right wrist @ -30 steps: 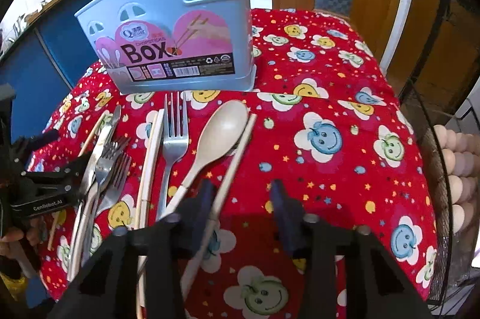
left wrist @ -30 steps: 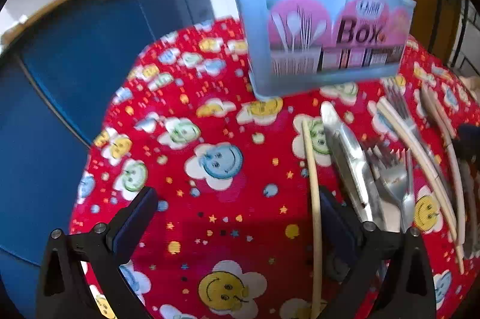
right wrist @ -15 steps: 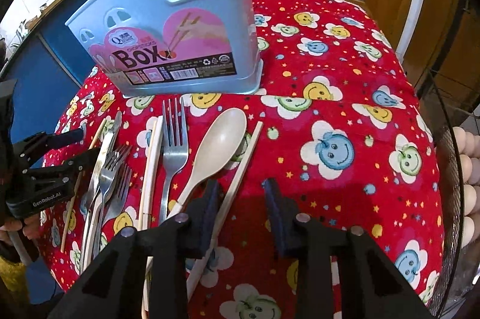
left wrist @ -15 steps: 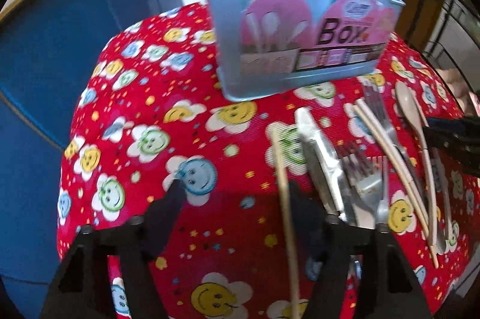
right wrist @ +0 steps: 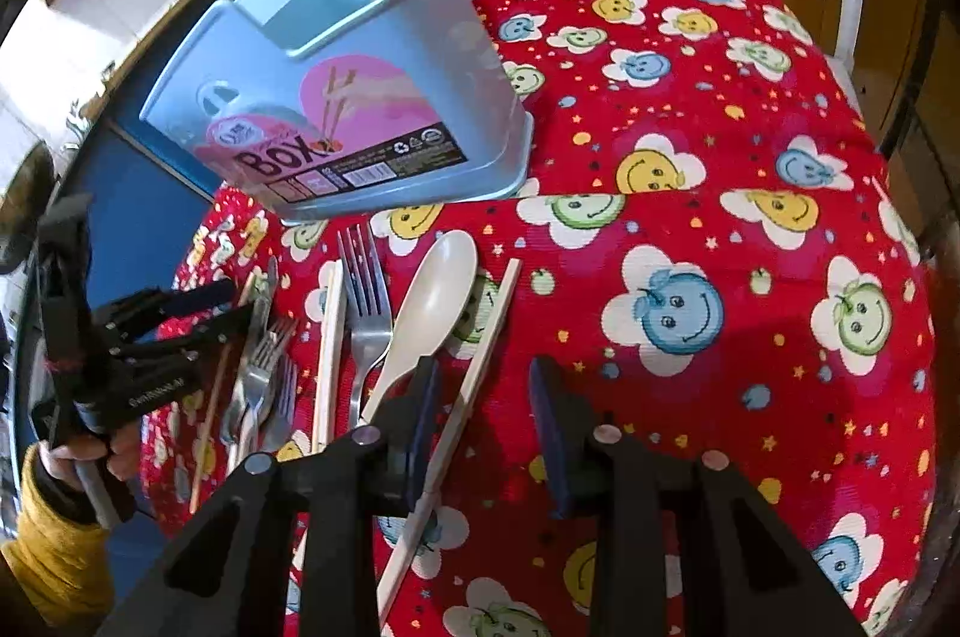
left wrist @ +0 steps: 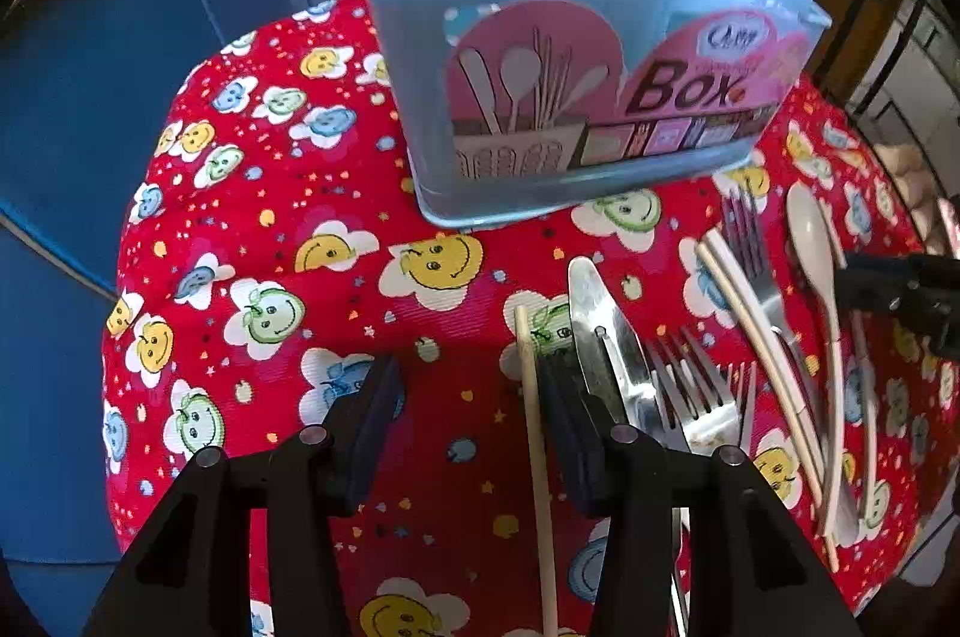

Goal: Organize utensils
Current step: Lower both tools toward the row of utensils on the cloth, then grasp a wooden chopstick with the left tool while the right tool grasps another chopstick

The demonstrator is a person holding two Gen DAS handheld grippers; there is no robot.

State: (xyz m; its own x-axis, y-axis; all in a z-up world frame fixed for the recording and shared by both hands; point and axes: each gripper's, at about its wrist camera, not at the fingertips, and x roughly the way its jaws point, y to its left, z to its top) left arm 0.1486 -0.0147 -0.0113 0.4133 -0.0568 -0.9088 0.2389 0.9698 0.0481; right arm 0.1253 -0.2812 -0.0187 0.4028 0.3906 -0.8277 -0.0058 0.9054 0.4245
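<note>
Two chopsticks are our targets. Our left gripper [left wrist: 465, 427] has narrowed from wide open and is closing on the thin wooden chopstick [left wrist: 534, 433], which already touches the right finger. Our right gripper [right wrist: 483, 427], half-closed, straddles the pale plastic chopstick [right wrist: 474, 373] without pinching. Both lie on the desk's red smiley-print cloth [right wrist: 690, 217], near the empty blue plastic utensil box [left wrist: 576, 37].

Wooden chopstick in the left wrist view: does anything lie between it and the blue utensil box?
Nothing visible. Only bare red tablecloth separates the wooden chopstick from the blue utensil box; the knife lies beside it.
</note>
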